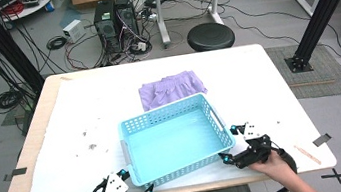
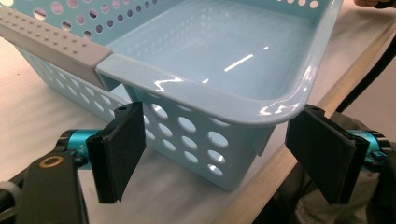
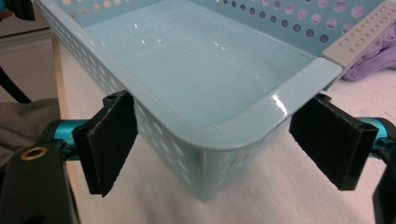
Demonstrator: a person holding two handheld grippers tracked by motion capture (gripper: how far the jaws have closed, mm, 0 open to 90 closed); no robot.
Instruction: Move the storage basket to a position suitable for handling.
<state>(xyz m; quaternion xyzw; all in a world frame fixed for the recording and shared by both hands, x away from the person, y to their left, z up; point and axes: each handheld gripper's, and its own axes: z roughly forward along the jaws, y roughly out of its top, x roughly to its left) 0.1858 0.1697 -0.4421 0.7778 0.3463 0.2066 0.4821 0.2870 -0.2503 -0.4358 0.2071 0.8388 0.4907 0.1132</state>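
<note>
An empty light-blue perforated basket (image 1: 174, 136) with grey handles stands near the front of the white-covered table (image 1: 75, 114). A folded purple cloth (image 1: 170, 88) lies flat just behind it, also seen past the basket's rim as purple cloth (image 3: 373, 58). My left gripper (image 1: 137, 183) is open at the basket's near-left corner; its jaws straddle that corner of the basket (image 2: 210, 93) without touching, left gripper (image 2: 217, 135). My right gripper (image 1: 230, 143) is open at the near-right corner, jaws on either side of the basket's rim (image 3: 163, 105), right gripper (image 3: 215, 135).
The table's front edge lies right below both grippers. A grey handle (image 2: 46, 42) runs along the basket's short side. Beyond the table stand a black stool (image 1: 210, 36), computer towers (image 1: 115, 20), floor cables and black frame posts (image 1: 327, 3).
</note>
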